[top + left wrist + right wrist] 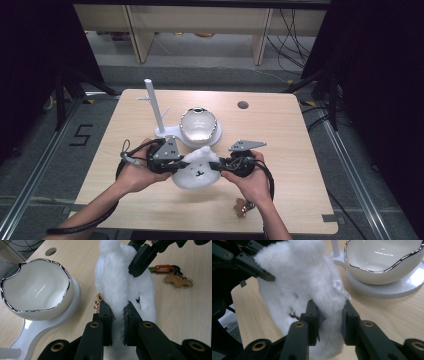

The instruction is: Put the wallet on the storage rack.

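Held off the tabletop [150, 200] between two claws: a white fluffy pouch [199, 170], near the front edge and just in front of the white bowl [198, 125] on its stand. Left claw [117, 312] clamped on one end of the plush, jaws squeezing the fur flat beside the zipper, a small gold zipper pull [98, 301] dangling just at the left jaw. Right claw [329, 312] clamped on the opposite end, fur bulging between its jaws, grip looking shallower there and mostly on pile rather than on the fabric beneath. Likely risks from here: fur slipping out of the right claw if pulled apart too hard, since soft pile gives little purchase; zipper seam straining or the pull snagging on the left jaw if tugged sideways; pouch swinging into the bowl, just behind it, and rocking the bowl on its base. Wooden keychain [242, 206] lying on the tabletop near the right hand [252, 182], well clear but easy to sweep off the front edge with a forearm. White post [152, 105] standing behind, apart from both claws.
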`<act>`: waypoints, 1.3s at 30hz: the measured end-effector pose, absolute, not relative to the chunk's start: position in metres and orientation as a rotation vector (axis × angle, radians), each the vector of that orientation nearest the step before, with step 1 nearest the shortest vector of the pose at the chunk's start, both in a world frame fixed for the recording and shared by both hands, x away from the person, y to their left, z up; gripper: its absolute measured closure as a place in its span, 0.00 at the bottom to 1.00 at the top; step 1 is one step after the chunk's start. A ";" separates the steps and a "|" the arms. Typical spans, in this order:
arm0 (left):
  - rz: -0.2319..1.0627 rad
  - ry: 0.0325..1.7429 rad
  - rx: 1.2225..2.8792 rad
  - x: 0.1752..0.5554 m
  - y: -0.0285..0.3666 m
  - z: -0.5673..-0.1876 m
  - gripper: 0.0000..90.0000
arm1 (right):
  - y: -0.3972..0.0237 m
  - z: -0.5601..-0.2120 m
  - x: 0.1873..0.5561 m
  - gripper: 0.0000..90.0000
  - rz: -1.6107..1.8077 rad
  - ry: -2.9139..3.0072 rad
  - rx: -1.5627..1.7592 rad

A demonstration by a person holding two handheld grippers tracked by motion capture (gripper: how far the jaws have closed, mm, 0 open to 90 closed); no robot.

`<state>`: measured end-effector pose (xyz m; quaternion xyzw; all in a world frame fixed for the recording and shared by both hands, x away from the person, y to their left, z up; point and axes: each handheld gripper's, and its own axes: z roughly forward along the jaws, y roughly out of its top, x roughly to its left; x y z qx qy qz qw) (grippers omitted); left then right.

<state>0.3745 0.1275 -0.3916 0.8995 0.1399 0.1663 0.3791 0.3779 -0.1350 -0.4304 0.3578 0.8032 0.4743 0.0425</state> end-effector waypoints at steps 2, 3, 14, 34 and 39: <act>0.419 0.373 2.275 0.375 0.128 -0.393 0.87 | -0.134 -0.429 0.378 0.84 1.440 2.456 1.058; 0.416 0.383 2.267 0.375 0.129 -0.393 0.85 | -0.134 -0.429 0.377 0.85 1.438 2.448 1.051; 0.519 0.582 2.085 0.368 0.164 -0.388 0.45 | -0.141 -0.413 0.382 0.87 1.408 2.332 1.052; 0.504 0.897 1.950 0.334 0.242 -0.451 0.37 | -0.151 -0.371 0.441 0.86 1.374 2.157 1.098; 0.487 0.909 1.946 0.334 0.243 -0.455 0.37 | -0.144 -0.371 0.459 0.86 1.325 2.167 1.097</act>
